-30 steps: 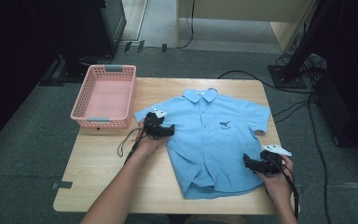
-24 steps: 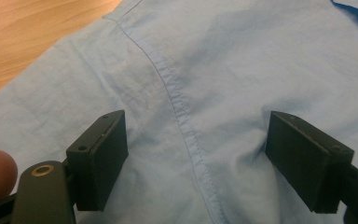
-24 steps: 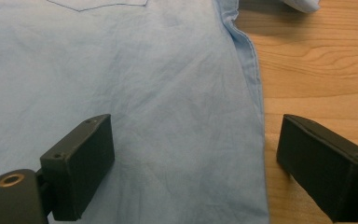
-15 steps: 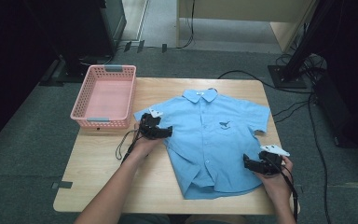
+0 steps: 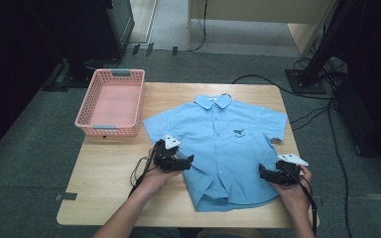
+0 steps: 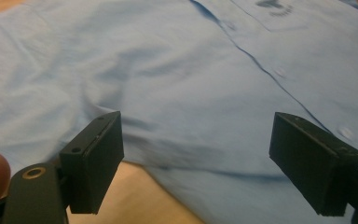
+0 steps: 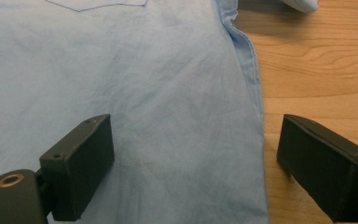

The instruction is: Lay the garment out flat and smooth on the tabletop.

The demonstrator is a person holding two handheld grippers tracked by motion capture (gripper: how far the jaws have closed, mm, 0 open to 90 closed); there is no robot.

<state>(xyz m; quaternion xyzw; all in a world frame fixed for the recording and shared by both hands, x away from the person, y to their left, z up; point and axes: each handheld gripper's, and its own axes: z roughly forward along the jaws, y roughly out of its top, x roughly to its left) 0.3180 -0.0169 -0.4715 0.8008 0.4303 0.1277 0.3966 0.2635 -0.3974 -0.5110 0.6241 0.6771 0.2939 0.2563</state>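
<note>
A light blue short-sleeved shirt (image 5: 223, 144) lies flat, front up and buttoned, on the wooden table (image 5: 109, 173). My left gripper (image 5: 190, 159) rests at the shirt's left side edge at waist height, pointing right onto the cloth. In the left gripper view the left gripper (image 6: 196, 123) is open, with the shirt (image 6: 191, 70) and its side edge lying slack between the jaws. My right gripper (image 5: 262, 171) sits at the shirt's lower right side, pointing left. In the right gripper view the right gripper (image 7: 196, 123) is open over the shirt (image 7: 121, 70), the side hem between the jaws.
A pink plastic basket (image 5: 111, 101) stands empty at the table's back left corner. Bare wood (image 7: 317, 70) runs along the shirt's right side and in front of its bottom hem. Cables and dark equipment stand on the floor beyond the table.
My left gripper has moved from beside the shirt's left sleeve toward the person, down along the shirt's left side. The right gripper has stayed where it was.
</note>
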